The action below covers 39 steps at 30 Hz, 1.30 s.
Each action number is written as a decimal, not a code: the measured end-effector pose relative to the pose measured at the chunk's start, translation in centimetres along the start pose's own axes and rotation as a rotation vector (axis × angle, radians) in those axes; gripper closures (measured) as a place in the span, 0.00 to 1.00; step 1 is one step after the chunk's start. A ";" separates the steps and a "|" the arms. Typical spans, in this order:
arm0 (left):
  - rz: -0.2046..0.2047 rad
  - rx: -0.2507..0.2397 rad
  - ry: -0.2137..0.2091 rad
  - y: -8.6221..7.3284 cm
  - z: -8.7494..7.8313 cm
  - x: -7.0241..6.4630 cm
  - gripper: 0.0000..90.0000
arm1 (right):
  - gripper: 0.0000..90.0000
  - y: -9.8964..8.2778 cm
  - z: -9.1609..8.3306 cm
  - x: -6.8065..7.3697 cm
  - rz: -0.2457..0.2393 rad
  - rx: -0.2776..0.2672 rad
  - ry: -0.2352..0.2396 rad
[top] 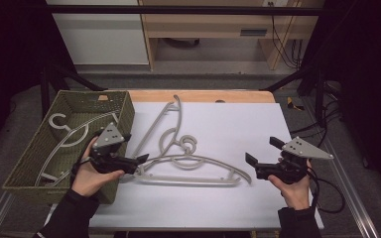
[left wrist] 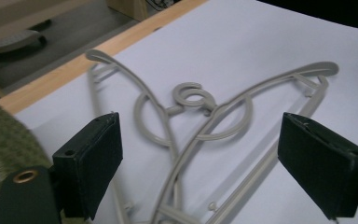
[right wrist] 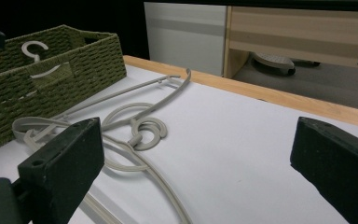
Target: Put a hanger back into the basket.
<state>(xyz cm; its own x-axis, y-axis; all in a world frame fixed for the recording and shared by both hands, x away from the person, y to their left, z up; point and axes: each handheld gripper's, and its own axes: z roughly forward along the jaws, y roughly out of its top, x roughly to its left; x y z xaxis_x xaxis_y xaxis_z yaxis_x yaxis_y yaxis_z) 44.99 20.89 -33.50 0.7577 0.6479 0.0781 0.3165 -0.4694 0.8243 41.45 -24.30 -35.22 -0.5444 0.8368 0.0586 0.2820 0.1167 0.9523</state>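
**Reaching for tangled hangers: where it could snag**

Hooking together is the main risk here. Two grey plastic clothes hangers lie crossed on the white table (top: 258,198): the near grey hanger (top: 193,171) lies flat with its bar toward the person, and the far grey hanger (top: 166,121) runs diagonally up toward the wooden edge. Their hooks and loops overlap near the middle, so lifting one could drag the other along or flick it off the table.

The left tongs (top: 140,159) sit at the left end of the near hanger, jaws spread wide with nothing pressed between them; in the left gripper view the hangers lie ahead of the open pads, not inside them. A grasp taken at that end tip could let the long hanger swing or slip out. The tip is also just beside the olive woven basket (top: 124,116), whose wall could catch the hanger on the way in. A pale hanger in the basket (top: 67,131) already takes up room and could tangle with a newcomer.

The right tongs (top: 260,157) hover open and empty, well apart from the hangers.

Hard to tell: which hanger lies on top at the crossing, and whether the left tongs touch the hanger end. The basket's near wall hides its floor.
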 end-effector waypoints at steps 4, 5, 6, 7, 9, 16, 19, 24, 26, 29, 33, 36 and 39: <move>0.014 0.067 -0.030 0.2 3.1 -1.1 0.15 | 0.03 0.0 -0.1 0.0 0.001 0.000 -0.002; 0.014 0.067 -0.030 0.2 3.1 -1.1 0.15 | 0.03 0.0 -0.1 0.0 0.001 0.000 -0.002; 0.013 0.082 -0.035 0.0 3.7 -1.3 0.15 | 0.03 0.0 -0.1 0.0 0.001 -0.003 0.003; 0.012 0.094 -0.038 -0.1 4.3 -1.5 0.15 | 0.03 0.0 -0.2 0.0 -0.002 -0.002 0.006; 0.007 0.112 -0.048 -0.5 5.4 -1.9 0.15 | 0.03 0.1 -0.2 0.0 0.001 -0.007 0.006; 0.029 0.241 -0.040 -1.9 9.8 -2.4 0.20 | 0.03 0.1 -0.2 0.2 -0.006 -0.005 0.012; 0.033 0.289 -0.008 -2.5 11.9 -2.4 0.23 | 0.03 0.1 -0.2 0.2 -0.007 -0.007 0.015; 0.066 0.372 0.062 -3.0 14.4 -1.8 0.33 | 0.03 0.0 0.0 0.2 -0.002 -0.003 0.016; 0.077 0.401 0.082 -3.3 15.1 -1.5 0.36 | 0.03 0.0 0.0 0.3 -0.002 -0.002 0.018; 0.071 0.440 0.089 -3.6 15.6 -0.8 0.46 | 0.03 0.1 0.0 0.3 -0.006 -0.002 0.019; 0.063 0.425 0.113 -3.5 15.4 -0.5 0.66 | 0.03 0.1 0.0 0.3 -0.008 -0.001 0.021; 0.079 0.439 0.113 -3.6 15.3 -0.4 0.72 | 0.03 0.1 0.0 0.3 -0.007 -0.001 0.018; 0.117 0.462 0.128 -3.4 15.4 -0.7 0.74 | 0.03 0.1 0.0 0.4 -0.006 -0.002 0.021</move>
<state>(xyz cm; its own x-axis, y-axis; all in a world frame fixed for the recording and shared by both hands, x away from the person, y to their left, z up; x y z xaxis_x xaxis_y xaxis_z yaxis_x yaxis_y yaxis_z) 52.16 12.82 -45.00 0.7361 0.6301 0.2472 0.4755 -0.7413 0.4736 41.29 -23.92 -35.12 -0.5624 0.8248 0.0589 0.2766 0.1205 0.9534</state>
